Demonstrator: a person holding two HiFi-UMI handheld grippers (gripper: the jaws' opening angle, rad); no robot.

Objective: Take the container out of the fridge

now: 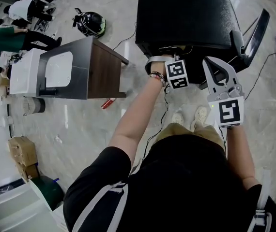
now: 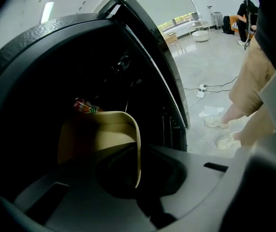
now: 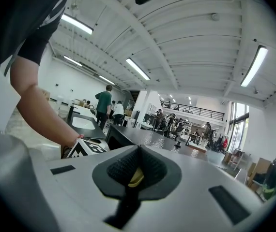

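Beige container (image 2: 99, 135) wall clamped by left gripper (image 2: 139, 183) inside fridge (image 2: 55, 37).

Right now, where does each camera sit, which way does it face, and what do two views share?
Head view: on the person's head, looking steeply down at the black fridge; shows torso, both arms, shoes, right gripper.
Left gripper view: rides the left gripper, facing into the fridge; its fingers pinch the beige container's wall; trouser leg shows.
Right gripper view: rides the right gripper, facing nearly level over the fridge top; left forearm shows.
Shared: head and left gripper views both show the shoes.
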